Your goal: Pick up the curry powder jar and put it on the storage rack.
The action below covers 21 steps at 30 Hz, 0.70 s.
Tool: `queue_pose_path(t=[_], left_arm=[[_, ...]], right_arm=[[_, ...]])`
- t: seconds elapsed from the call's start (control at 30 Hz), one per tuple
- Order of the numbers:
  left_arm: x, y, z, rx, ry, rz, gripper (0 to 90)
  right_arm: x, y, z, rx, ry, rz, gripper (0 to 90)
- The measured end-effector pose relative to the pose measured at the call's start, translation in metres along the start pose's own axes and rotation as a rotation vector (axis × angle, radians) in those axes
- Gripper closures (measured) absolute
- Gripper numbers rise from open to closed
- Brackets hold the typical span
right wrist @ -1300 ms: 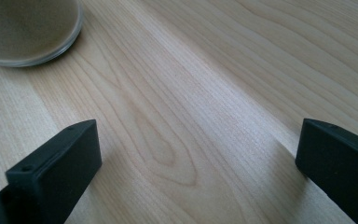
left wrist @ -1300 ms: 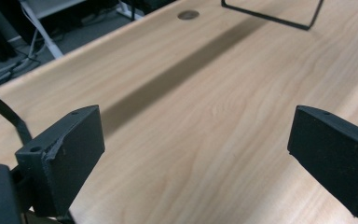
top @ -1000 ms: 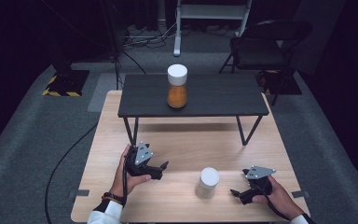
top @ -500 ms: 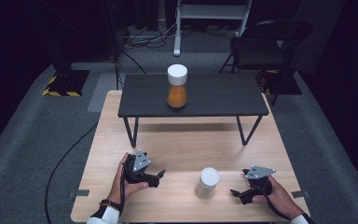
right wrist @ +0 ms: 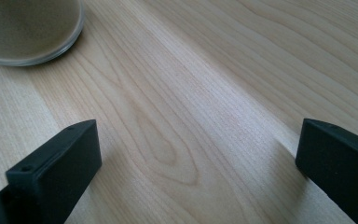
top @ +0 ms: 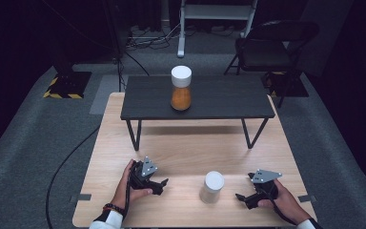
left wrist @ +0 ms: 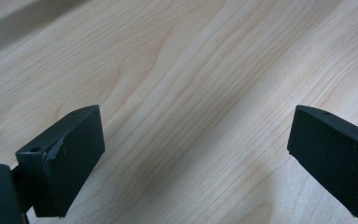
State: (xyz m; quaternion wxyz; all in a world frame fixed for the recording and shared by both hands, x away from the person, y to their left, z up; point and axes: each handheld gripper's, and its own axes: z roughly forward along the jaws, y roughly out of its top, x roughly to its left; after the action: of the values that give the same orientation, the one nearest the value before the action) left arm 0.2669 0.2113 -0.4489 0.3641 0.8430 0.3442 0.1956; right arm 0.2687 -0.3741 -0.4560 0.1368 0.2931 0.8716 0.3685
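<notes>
My left tool (top: 161, 185) rests low on the pale wooden table (top: 181, 152) at about 8 o'clock, jaws spread wide on nothing. The white-lidded clear jar of pale powder (top: 212, 187) stands upright near 6 o'clock between both tools, touching neither. My right tool (top: 242, 198), at 4 o'clock, gapes empty toward it.

Light wooden table (top: 186, 148) with visible grain, lit brightly from above. Low black rectangular shelf on thin black metal legs (top: 200, 98) stands on its far half. Grey carpeted floor (top: 33, 143) all around, room beyond dark, walls not discernible. Black folding chair (top: 267, 45) at back right. White metal stand base (top: 217, 14) at back centre, tangle of cables (top: 145, 36) on the floor beside it. Black block with yellow-black hazard stripes (top: 66, 81) at back left. Grey tape marks (top: 82, 197) at the table's near edges.
</notes>
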Motion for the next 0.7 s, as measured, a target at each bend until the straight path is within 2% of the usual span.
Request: queue_pose_path(t=[0.27,0.33,0.47,0.7], left_arm=[[-0.0013,0.0015,0.0039,0.029,0.016,0.001,3.7],[-0.0033,0.0027,0.0034,0.033,0.033,0.009,3.7],[-0.0011,0.0015,0.0023,0.026,0.031,-0.006,3.8],[0.001,0.0019,0.0048,0.046,0.026,-0.012,3.8]], right_arm=[[0.0,0.0,0.0,0.0,0.0,0.0,0.0],[0.0,0.0,0.0,0.0,0.0,0.0,0.0],[-0.0003,0.0001,0.0002,0.0,0.002,-0.001,0.0],[-0.0004,0.0002,0.0003,0.0,0.002,-0.002,0.0]])
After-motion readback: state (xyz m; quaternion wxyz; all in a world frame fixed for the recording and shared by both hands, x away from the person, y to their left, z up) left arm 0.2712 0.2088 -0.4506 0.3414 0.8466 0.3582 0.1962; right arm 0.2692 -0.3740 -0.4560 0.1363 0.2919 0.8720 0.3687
